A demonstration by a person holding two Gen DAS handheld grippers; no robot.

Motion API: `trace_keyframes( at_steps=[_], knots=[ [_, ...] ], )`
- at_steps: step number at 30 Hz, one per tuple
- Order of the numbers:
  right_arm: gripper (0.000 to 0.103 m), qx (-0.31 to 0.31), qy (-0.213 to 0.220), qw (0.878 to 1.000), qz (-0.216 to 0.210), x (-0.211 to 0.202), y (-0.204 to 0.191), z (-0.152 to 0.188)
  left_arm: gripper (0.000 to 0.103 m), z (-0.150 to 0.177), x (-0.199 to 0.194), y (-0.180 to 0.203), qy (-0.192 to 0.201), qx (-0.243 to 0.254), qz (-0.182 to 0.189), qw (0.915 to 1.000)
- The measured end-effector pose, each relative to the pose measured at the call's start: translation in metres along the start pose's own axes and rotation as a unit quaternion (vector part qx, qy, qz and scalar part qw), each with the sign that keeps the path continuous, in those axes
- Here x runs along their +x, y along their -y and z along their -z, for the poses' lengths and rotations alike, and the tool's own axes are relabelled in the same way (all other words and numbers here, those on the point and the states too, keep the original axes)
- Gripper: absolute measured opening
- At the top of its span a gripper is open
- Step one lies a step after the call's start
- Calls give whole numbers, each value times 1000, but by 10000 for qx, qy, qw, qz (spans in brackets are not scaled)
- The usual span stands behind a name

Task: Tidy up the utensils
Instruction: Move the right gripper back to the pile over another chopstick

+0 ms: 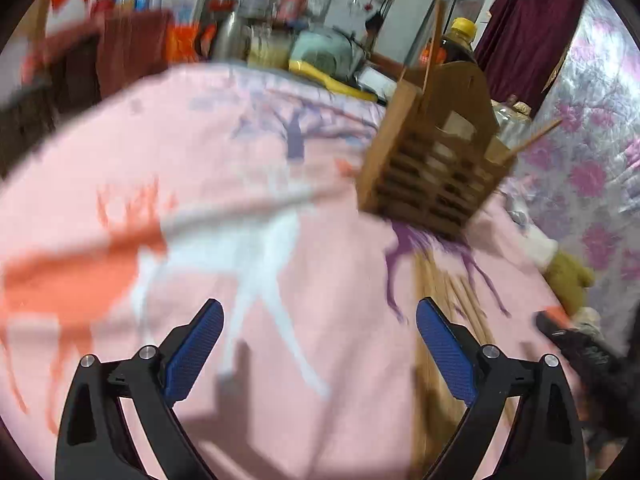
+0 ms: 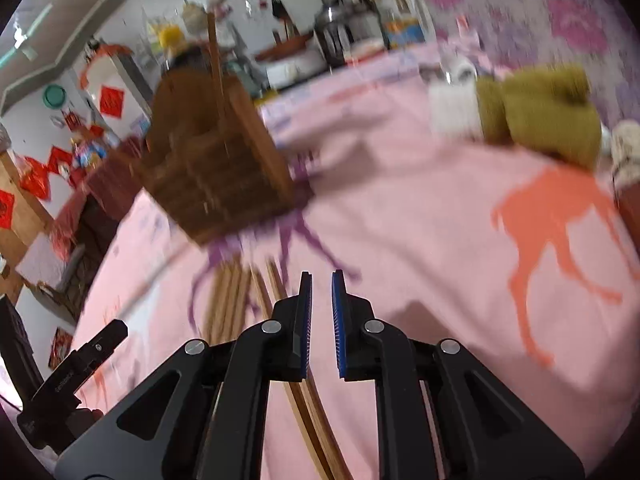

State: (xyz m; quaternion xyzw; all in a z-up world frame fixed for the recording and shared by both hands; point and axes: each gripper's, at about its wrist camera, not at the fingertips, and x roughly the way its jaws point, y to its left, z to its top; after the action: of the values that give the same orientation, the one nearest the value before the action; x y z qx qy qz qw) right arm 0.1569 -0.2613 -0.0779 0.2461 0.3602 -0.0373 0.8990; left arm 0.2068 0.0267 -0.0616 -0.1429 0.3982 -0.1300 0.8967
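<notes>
Your left gripper [image 1: 318, 344] gaping empty, right gripper [image 2: 321, 312] nearly closed, empty, blurred wooden chopsticks [image 2: 228, 300] lying loose near slatted wooden holder [image 1: 432, 164].

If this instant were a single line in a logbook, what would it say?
left gripper: open, empty | right gripper: narrow gap, empty | chopsticks: loose on pink cloth | wooden holder: upright, few sticks inside

A brown wooden utensil holder [image 1: 436, 160], slatted on its front and divided into compartments, is shown standing on a pink bedsheet. A few chopsticks [image 1: 434, 46] are seen upright or leaning in it. A loose bundle of wooden chopsticks [image 2: 232, 300] is laid flat on the sheet just before the holder, blurred by motion.
</notes>
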Motion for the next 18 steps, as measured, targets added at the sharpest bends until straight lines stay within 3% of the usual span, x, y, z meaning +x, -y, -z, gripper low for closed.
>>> trace_keyframes(
  at_steps=[1, 3, 6, 12, 16, 18],
  knots=[
    [13, 4, -8, 10000, 0, -2, 1, 3, 96, 3, -4, -2, 2, 24, 163, 9999],
    [14, 16, -35, 10000, -14, -7, 2, 8, 96, 11, -12, 0, 15, 213, 24, 9998],
    [14, -10, -194, 9998, -2, -13, 7, 20, 96, 22, -16, 9, -94, 470, 190, 9987],
    [15, -76, -307, 9995, -33, -28, 12, 33, 96, 61, -20, 43, -320, 1569, 50, 9871],
    [15, -266, -440, 9986, 80, -32, 15, 47, 96, 83, -19, 51, -338, 1979, -78, 9796],
    [15, -360, -524, 9978, 167, -33, 18, 55, 96, 86, -15, 47, -433, 1954, -116, 9797]
  ],
)
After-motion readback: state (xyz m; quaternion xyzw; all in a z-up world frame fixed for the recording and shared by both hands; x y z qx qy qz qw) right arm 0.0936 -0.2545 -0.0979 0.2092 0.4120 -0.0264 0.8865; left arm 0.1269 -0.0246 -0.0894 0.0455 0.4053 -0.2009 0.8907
